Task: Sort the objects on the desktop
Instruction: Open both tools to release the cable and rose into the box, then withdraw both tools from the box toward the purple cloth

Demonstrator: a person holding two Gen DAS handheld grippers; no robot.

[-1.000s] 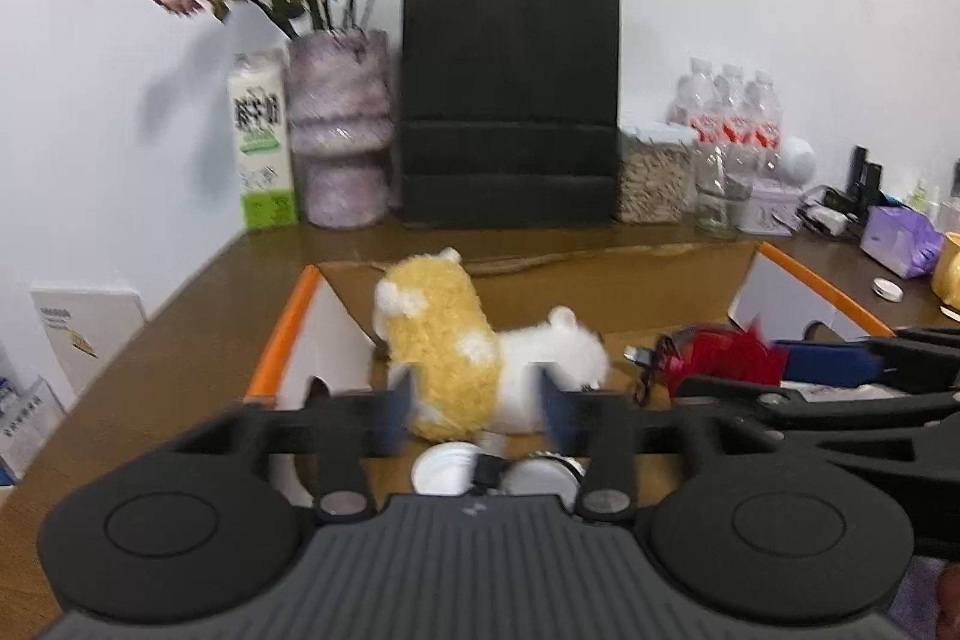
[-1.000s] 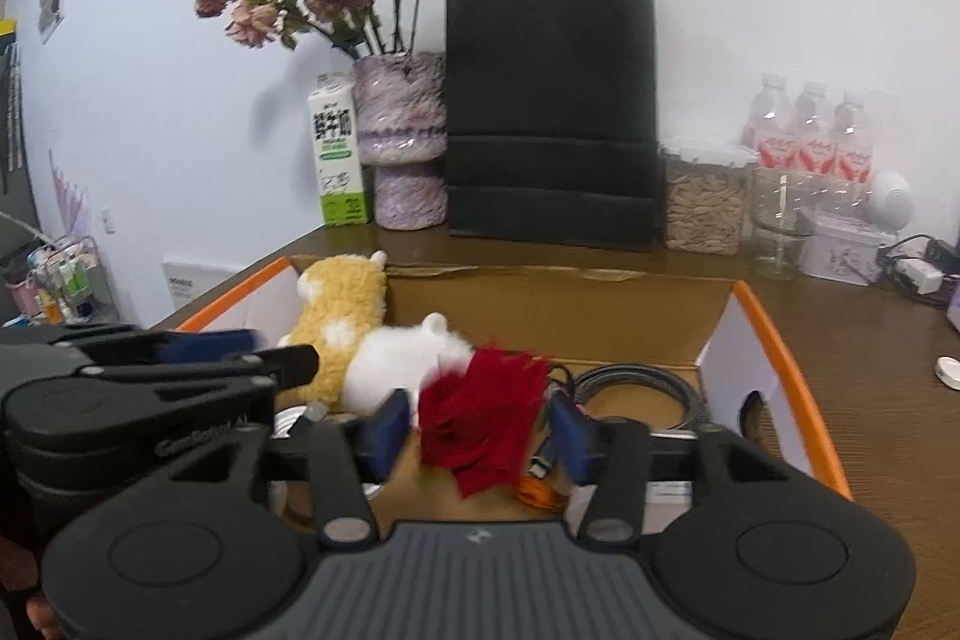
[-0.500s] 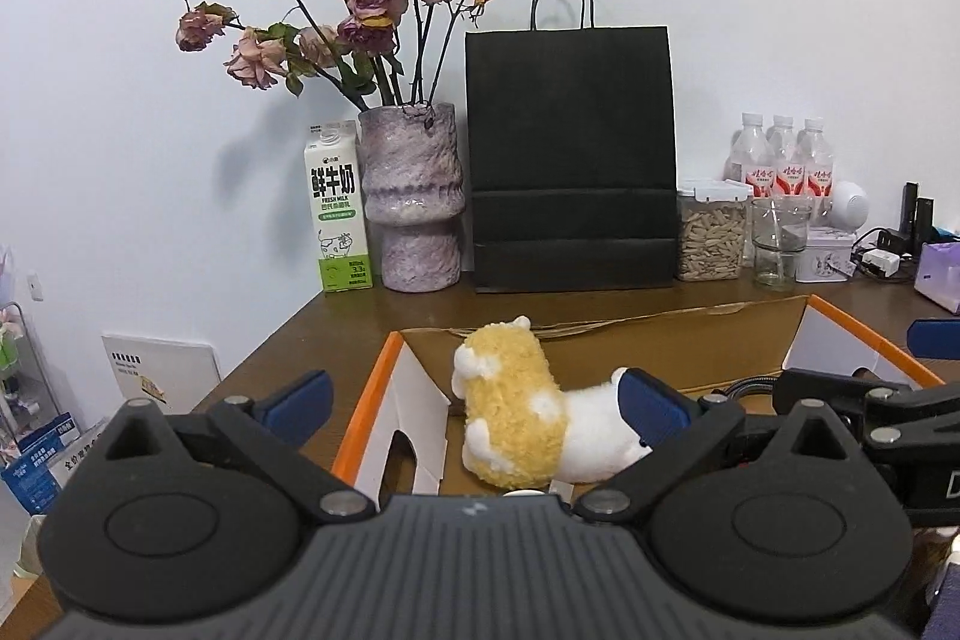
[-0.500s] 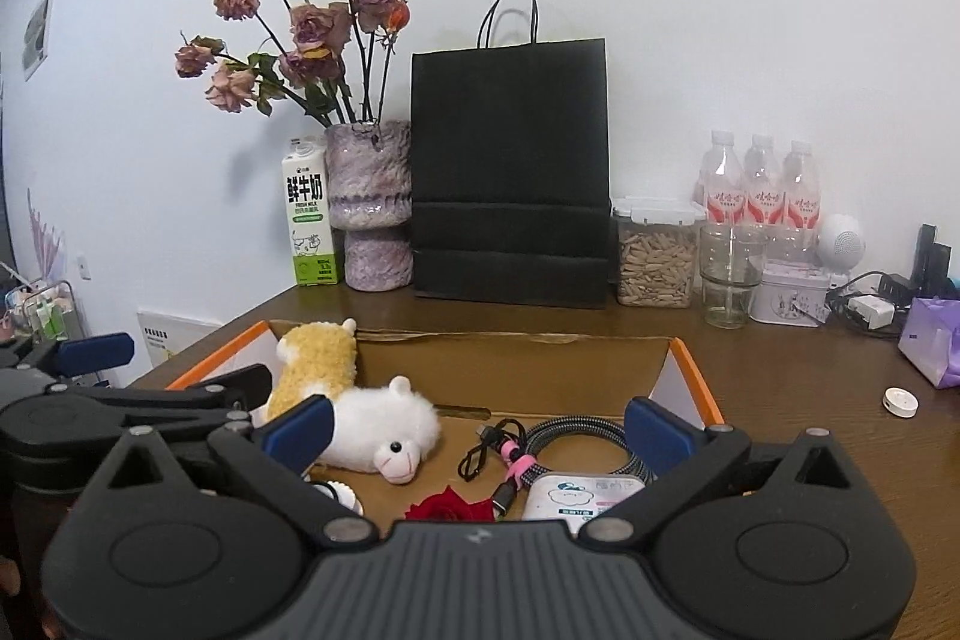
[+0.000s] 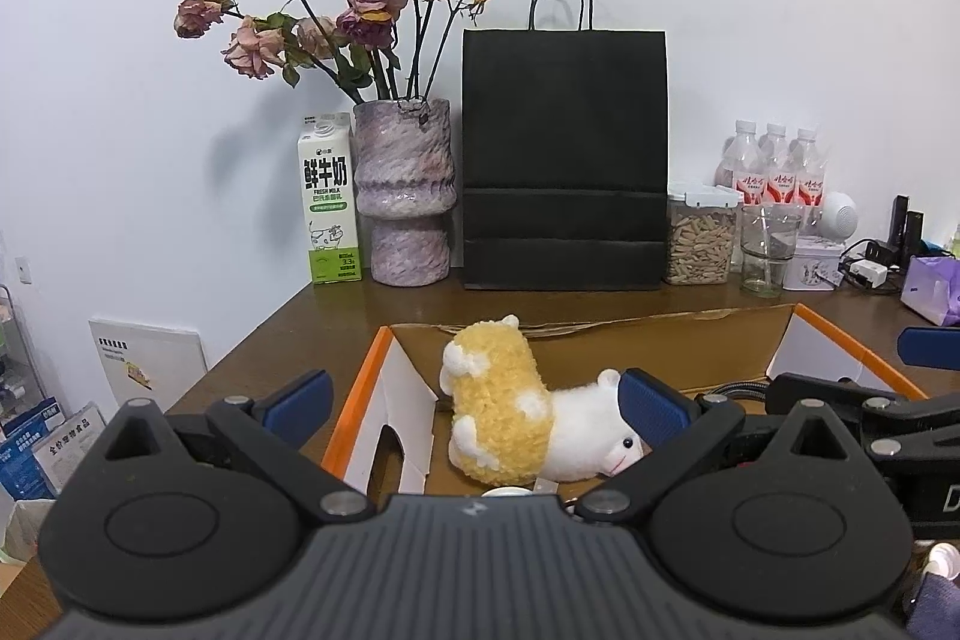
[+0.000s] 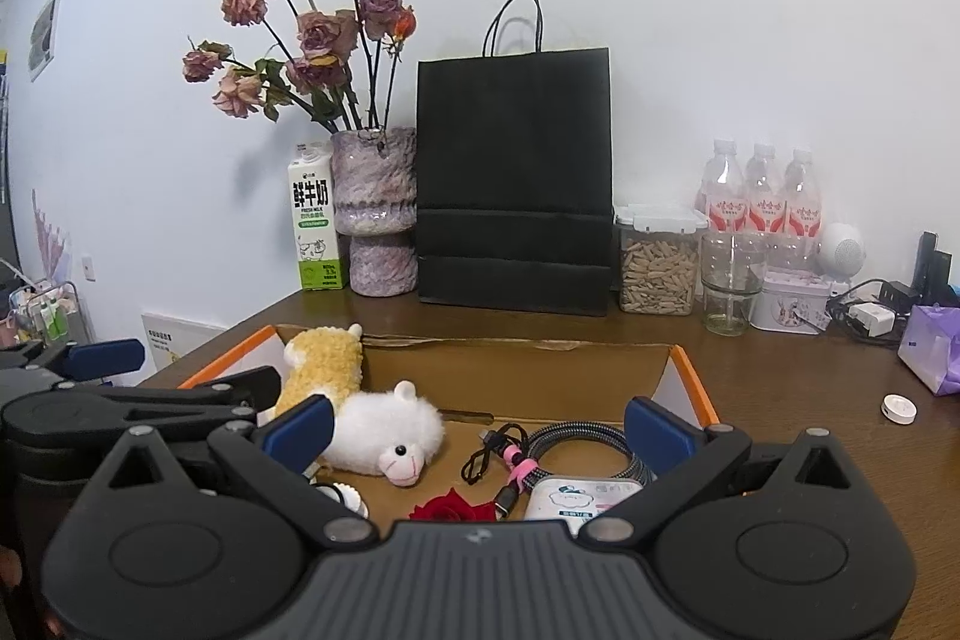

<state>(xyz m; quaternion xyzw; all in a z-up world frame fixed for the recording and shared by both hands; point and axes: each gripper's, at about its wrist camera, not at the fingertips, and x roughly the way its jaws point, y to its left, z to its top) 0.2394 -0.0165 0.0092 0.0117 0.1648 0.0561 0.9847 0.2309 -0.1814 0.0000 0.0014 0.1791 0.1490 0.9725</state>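
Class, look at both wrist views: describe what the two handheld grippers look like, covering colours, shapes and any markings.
Both the left gripper and right gripper are matte black: ribbed central body, two round disc housings, angular linkage arms with silver pins, blue fingers, and a small pale logo on each body.

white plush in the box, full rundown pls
The white plush is a small fluffy lamb-like toy with a pink snout, black eyes and one rounded ear showing. It lies on its side on the floor of the cardboard box, face toward the cameras. Its back presses against the yellow plush behind it. Neither gripper touches it; a black cable lies just to its right, apart.
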